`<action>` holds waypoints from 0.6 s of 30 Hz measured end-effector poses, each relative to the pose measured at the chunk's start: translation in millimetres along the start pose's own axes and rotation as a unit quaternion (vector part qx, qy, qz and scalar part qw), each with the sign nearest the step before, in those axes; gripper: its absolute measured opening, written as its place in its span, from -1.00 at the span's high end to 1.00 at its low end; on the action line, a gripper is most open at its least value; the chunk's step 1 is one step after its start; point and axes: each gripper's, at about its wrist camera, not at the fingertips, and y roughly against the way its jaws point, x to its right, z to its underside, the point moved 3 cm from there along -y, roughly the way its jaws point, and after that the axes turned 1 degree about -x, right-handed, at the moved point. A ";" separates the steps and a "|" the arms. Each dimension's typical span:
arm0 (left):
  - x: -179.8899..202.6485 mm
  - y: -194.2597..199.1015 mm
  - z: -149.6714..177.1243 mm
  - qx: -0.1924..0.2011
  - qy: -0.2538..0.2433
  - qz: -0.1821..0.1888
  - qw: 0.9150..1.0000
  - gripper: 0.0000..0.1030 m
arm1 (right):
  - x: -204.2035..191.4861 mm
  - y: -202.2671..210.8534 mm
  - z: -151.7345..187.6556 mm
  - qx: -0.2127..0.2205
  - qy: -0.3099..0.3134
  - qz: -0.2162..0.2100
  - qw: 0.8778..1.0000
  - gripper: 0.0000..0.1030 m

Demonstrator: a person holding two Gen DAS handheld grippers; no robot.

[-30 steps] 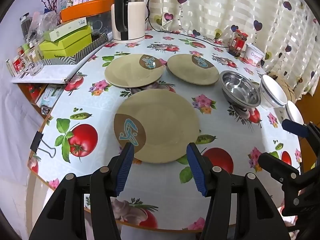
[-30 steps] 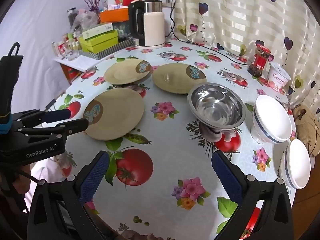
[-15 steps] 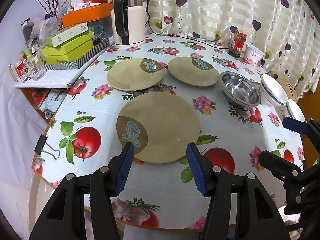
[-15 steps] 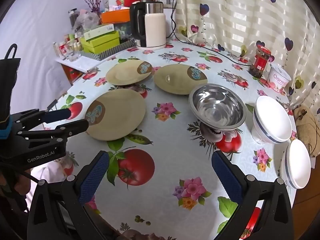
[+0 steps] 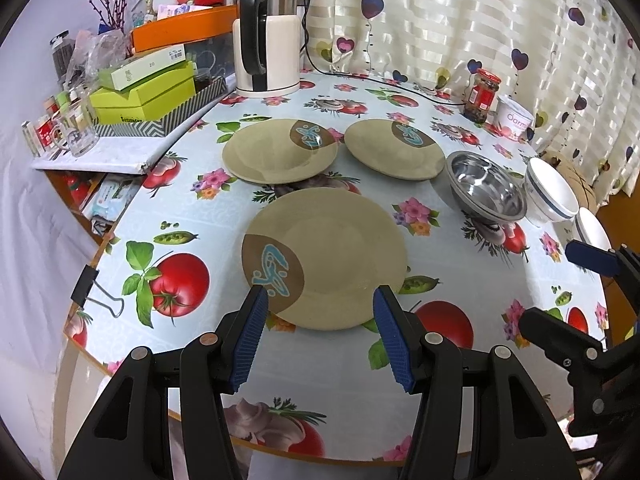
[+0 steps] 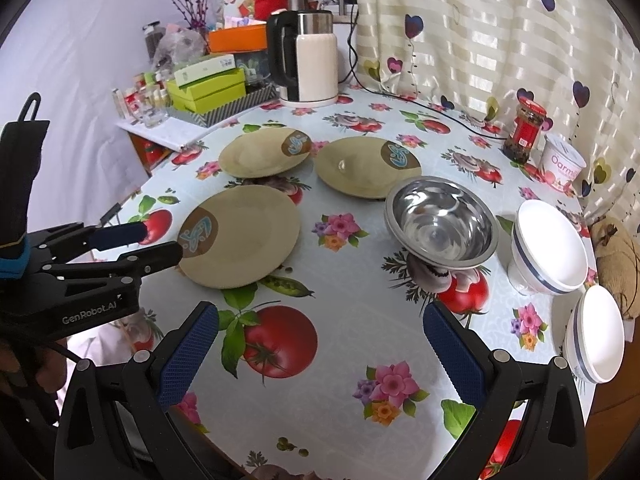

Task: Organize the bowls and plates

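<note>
Olive-tan glazed ware makes up three plates, each marked with a brown patch bearing a pale blue motif. They are laid flat on a table (image 5: 472, 292) covered in a cloth printed with tomatoes, peas and flowers. The near plate (image 5: 328, 256) is found at the front, just beyond the left gripper (image 5: 318, 300), whose blue-padded jaws are spread wide with the plate's near rim between their tips; contact cannot be confirmed. The far-left plate (image 5: 280, 152) and the far-right plate (image 5: 394, 148) are set behind it, close together but apart.

To the right, a steel bowl (image 6: 442, 222) is seen upright and shiny, with nothing in it. Beside it a white bowl (image 6: 550, 248) with a dark blue band is tilted on its side, and a second white bowl (image 6: 596, 334) lies tilted at the table edge.

The right gripper (image 6: 320, 324) is held above the cloth near the front edge, jaws spread wide, nothing between them.

Writing: "GenRobot.AI" is read on the left gripper's body in the right wrist view. "Oarm" is legible on a white tub (image 6: 562, 164), next to a red-lidded jar (image 6: 524, 132). The number "20" is made out on a pale box (image 5: 148, 66) atop green boxes. A kettle (image 5: 268, 56) stands at the rear.
</note>
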 end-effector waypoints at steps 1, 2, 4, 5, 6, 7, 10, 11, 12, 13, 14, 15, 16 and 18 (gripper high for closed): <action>-0.2 0.2 -0.1 0.001 0.000 0.001 1.000 -0.08 | -0.2 -0.4 -0.4 -0.001 0.000 -0.001 1.000 -1.00; -0.2 0.2 -0.3 0.000 -0.001 0.000 1.000 -0.08 | -0.6 -0.9 -0.4 -0.002 0.001 -0.003 1.000 -1.00; 0.0 0.5 -0.4 0.001 -0.002 0.001 1.000 -0.08 | -1.2 -1.9 -0.6 -0.004 0.001 -0.004 1.000 -1.00; -0.1 0.5 -0.4 0.001 -0.002 0.000 1.000 -0.08 | -1.8 -2.4 -0.1 -0.005 0.002 -0.005 1.000 -1.00; -0.2 0.4 -0.5 0.001 -0.002 0.000 1.000 -0.08 | -2.0 -2.7 -0.3 -0.006 0.002 -0.006 1.000 -1.00; -0.2 0.5 -0.5 0.001 -0.002 0.001 1.000 -0.08 | -2.3 -3.3 0.0 -0.007 0.002 -0.006 1.000 -1.00; 0.6 0.7 -0.3 0.001 -0.002 0.002 1.000 -0.08 | -1.7 -3.8 0.2 -0.005 -0.002 -0.006 1.000 -1.00; 0.9 0.6 -0.3 0.001 -0.002 0.001 1.000 -0.08 | -1.2 -4.0 0.3 -0.005 -0.003 -0.006 1.000 -1.00; 1.1 0.8 -0.2 0.002 -0.003 0.001 1.000 -0.08 | -0.6 -4.1 0.9 -0.005 -0.005 -0.005 1.000 -1.00; 1.0 0.8 -0.1 0.001 -0.003 0.002 1.000 -0.08 | 0.2 -4.0 0.7 -0.004 -0.006 -0.004 1.000 -1.00; 1.2 -0.2 0.0 0.000 -0.003 0.003 1.000 -0.08 | 0.6 -3.9 0.6 -0.003 -0.007 -0.004 1.000 -1.00; 1.3 -0.9 0.1 -0.001 -0.003 0.005 1.000 -0.08 | 0.7 -4.1 0.5 -0.003 -0.007 -0.004 1.000 -1.00; 1.4 -1.6 0.1 -0.003 -0.003 0.006 1.000 -0.08 | 0.8 -4.4 0.4 -0.004 -0.006 -0.004 1.000 -1.00; 0.9 -3.5 1.0 -0.005 -0.004 0.010 1.000 -0.08 | 1.1 -4.1 0.4 -0.004 -0.006 -0.003 1.000 -1.00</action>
